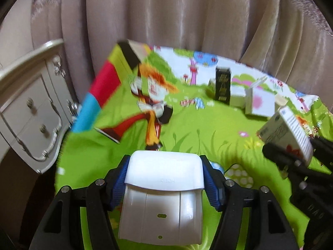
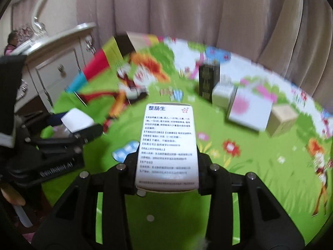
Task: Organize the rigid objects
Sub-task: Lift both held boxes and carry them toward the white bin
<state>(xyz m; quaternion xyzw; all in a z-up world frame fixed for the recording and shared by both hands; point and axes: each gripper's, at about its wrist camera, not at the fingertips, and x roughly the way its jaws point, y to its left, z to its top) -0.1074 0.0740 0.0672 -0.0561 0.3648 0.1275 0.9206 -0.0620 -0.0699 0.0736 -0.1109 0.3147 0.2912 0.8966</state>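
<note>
My left gripper point(image 1: 164, 184) is shut on a white plastic case point(image 1: 162, 198) with a rounded lid, held above the bright cartoon-print tablecloth point(image 1: 197, 131). My right gripper point(image 2: 167, 166) is shut on a white medicine box point(image 2: 167, 143) with printed text on its top face. In the left wrist view the right gripper and its medicine box point(image 1: 289, 133) show at the right edge. In the right wrist view the left gripper with the white case point(image 2: 78, 120) shows at the left. At the table's far side stand a black box point(image 1: 223, 85), a small white box point(image 1: 237, 98), a white box with a pink spot point(image 1: 261, 104) and a tan box point(image 2: 283, 119).
A white dresser point(image 1: 31, 112) with drawers stands left of the table. Beige curtains point(image 1: 187, 14) hang behind. The tablecloth's coloured edge point(image 1: 104, 85) drops off at the far left. Both views are blurred by motion.
</note>
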